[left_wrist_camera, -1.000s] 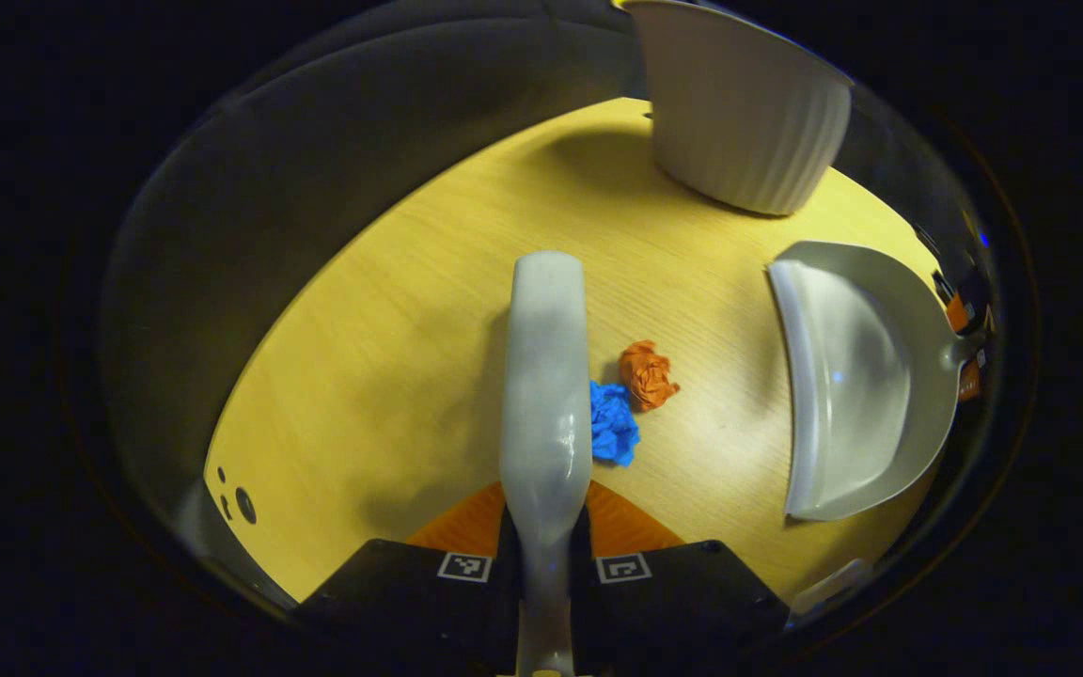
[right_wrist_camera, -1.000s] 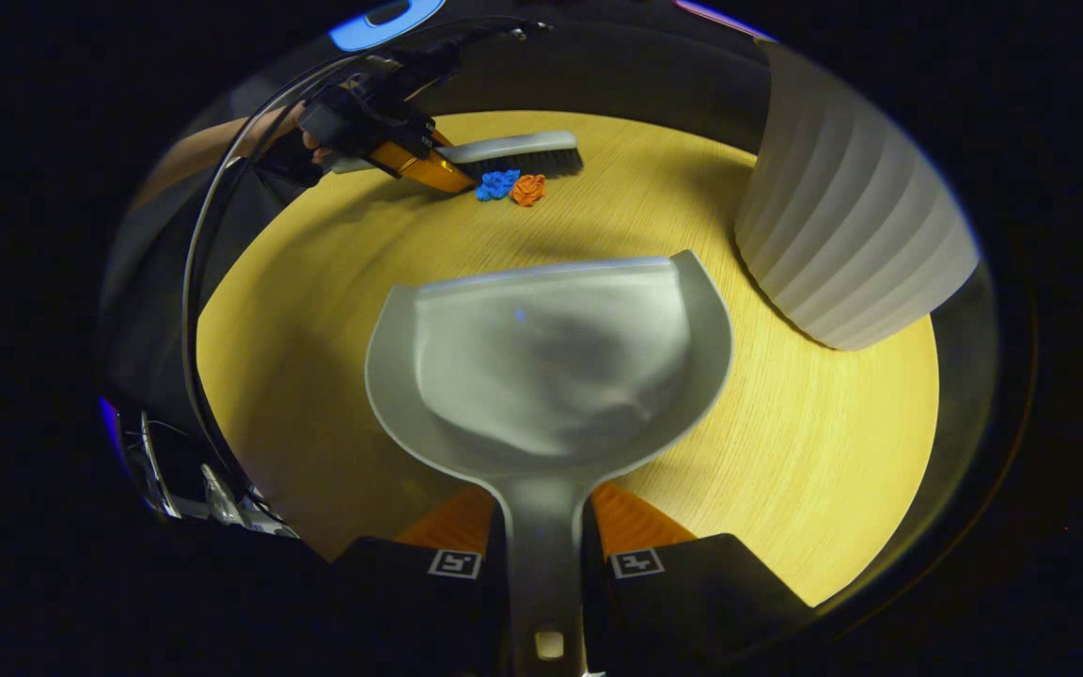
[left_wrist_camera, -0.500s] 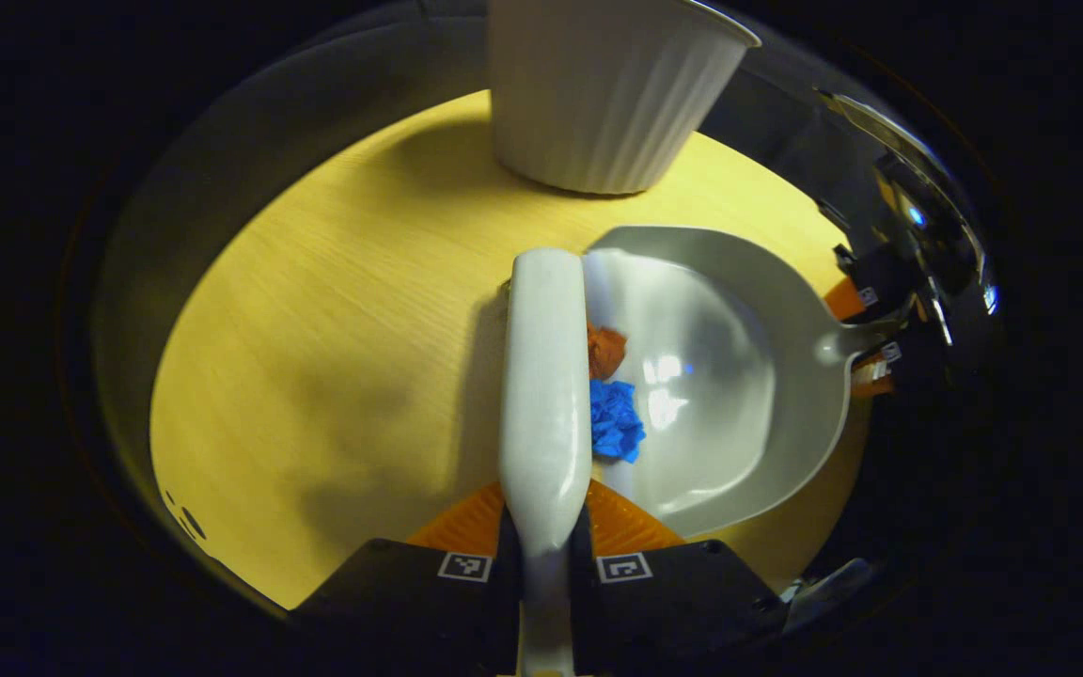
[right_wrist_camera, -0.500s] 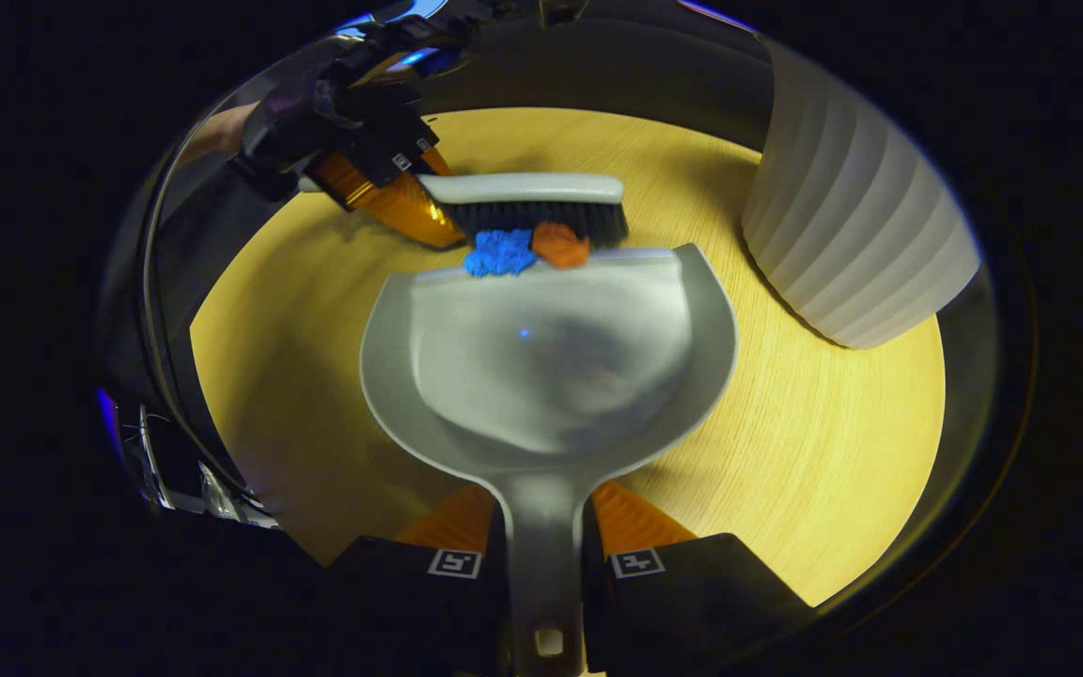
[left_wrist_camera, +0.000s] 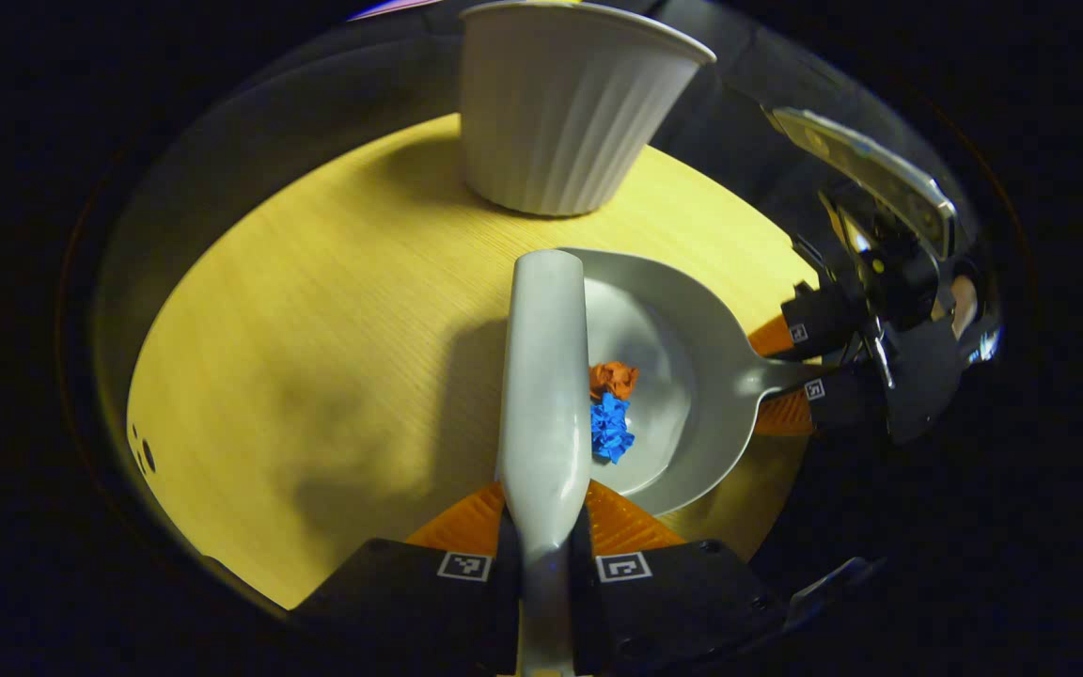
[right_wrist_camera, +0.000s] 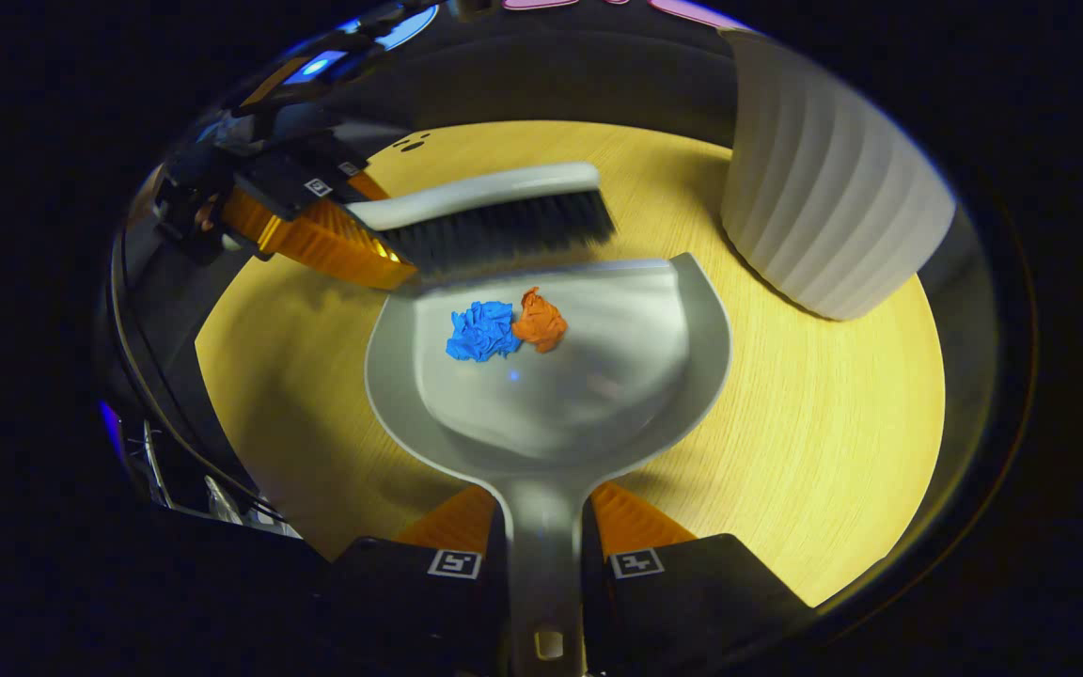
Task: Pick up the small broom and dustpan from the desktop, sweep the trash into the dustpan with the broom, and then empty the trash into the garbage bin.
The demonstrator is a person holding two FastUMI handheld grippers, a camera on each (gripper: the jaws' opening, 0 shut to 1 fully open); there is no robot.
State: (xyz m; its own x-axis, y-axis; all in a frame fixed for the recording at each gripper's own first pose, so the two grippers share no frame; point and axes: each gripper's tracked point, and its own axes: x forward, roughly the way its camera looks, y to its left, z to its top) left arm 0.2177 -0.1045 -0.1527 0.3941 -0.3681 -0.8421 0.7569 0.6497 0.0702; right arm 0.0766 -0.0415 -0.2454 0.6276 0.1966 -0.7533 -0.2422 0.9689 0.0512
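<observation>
Left hand-held gripper [left_wrist_camera: 546, 555] clamped on the broom [left_wrist_camera: 544, 376] handle, both fingers pressing it; broom head lies over the dustpan's [left_wrist_camera: 692, 376] front lip. In the right gripper view, the bristles [right_wrist_camera: 504, 230] sit just at that lip. Right hand-held gripper [right_wrist_camera: 546, 564] closed on the dustpan [right_wrist_camera: 551, 376] handle, pan resting on the desk [right_wrist_camera: 814, 423]. Blue paper wad [right_wrist_camera: 480, 331] and orange paper wad [right_wrist_camera: 540, 320] lie inside the pan, touching each other, near its front edge. White ribbed garbage bin [right_wrist_camera: 828, 188] stands on the desk just beyond the pan.
</observation>
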